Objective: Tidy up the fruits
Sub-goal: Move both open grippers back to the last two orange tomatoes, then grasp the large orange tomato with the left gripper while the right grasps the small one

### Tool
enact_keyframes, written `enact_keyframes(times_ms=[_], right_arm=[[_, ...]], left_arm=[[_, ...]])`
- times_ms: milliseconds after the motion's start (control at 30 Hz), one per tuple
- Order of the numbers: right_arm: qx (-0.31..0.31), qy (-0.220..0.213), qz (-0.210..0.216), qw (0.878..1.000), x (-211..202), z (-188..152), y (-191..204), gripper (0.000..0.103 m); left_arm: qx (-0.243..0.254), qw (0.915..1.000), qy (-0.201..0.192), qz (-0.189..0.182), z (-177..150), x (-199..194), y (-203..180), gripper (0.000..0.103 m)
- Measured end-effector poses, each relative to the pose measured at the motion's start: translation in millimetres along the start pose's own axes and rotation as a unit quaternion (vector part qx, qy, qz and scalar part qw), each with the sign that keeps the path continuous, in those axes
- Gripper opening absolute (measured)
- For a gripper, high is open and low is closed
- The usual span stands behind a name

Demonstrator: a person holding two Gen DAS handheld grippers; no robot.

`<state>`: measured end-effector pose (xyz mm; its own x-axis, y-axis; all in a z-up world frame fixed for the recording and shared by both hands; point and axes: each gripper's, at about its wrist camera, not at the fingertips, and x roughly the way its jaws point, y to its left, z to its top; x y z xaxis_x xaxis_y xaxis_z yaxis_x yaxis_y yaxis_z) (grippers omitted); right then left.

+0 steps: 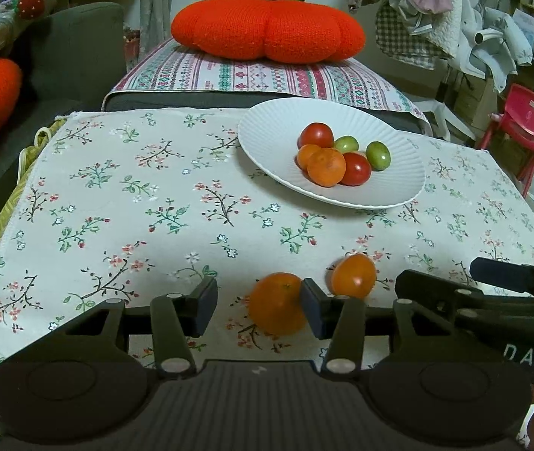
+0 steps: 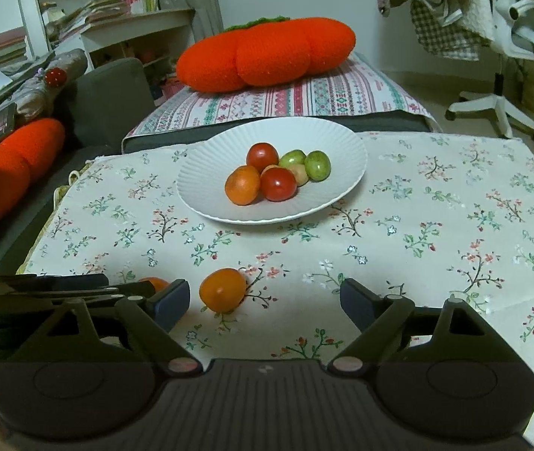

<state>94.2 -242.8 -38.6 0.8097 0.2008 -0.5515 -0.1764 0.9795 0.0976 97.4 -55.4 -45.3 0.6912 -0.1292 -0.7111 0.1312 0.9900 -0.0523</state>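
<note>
The left hand-held gripper [image 1: 259,310] is matte black plastic: a ribbed central body, 2 round housings with oval recesses, and angled linkage arms pinned by pale round rivets. Its 2 fingers [image 1: 205,310] end in dark blue rectangular pads. The right hand-held gripper [image 2: 265,304] looks the same; white letters "DAS" mark its side.

Open tongs [image 2: 263,302] flank an orange fruit [image 2: 222,290] on the tablecloth [image 2: 436,225].

A matt, ribbed white plate [image 2: 199,188] sits mid-frame on a woven, floral-printed cloth [image 2: 436,225]. The round red tomatoes [image 2: 277,184] on it look glossy. At top centre, the orange pumpkin-shaped cushion [image 1: 267,30] is coarsely knitted.
</note>
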Motion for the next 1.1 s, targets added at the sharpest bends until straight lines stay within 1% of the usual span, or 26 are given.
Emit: enact_keyframes(times_ms=[300,500,567,967,1000,1067,1100], right_arm=[[0.010,0.015,-0.017,1.000,4.6,-1.5,-3.5,0.087],[0.013,0.023,-0.023,0.999,6.3,-2.6,-6.6,0.087],[0.014,0.024,-0.023,0.999,6.6,-2.4,-7.0,0.087],[0.021,0.021,-0.017,0.999,7.7,-2.4,-7.4,0.087],[0.020,0.019,-0.017,0.999,7.4,-2.4,-7.0,0.085],[0.021,0.017,-0.012,1.000,6.7,-2.5,-7.2,0.078],[0.022,0.018,-0.008,1.000,7.1,-2.4,-7.0,0.070]], left_arm=[[0.009,0.9999,-0.003,0.005,-2.2,1.4,-5.0,0.040],[0.011,0.9999,-0.002,0.008,-2.7,2.8,-6.2,0.044],[0.010,0.9999,-0.001,0.009,-2.5,3.1,-5.3,0.046],[-0.002,1.0000,0.001,0.002,-3.4,3.0,-2.5,0.048],[-0.005,1.0000,0.002,-0.002,-3.5,3.3,-2.1,0.048],[-0.007,0.9999,0.010,-0.009,-4.1,5.0,-2.3,0.048],[-0.006,0.9998,0.016,-0.012,-5.1,7.0,-3.2,0.048]])
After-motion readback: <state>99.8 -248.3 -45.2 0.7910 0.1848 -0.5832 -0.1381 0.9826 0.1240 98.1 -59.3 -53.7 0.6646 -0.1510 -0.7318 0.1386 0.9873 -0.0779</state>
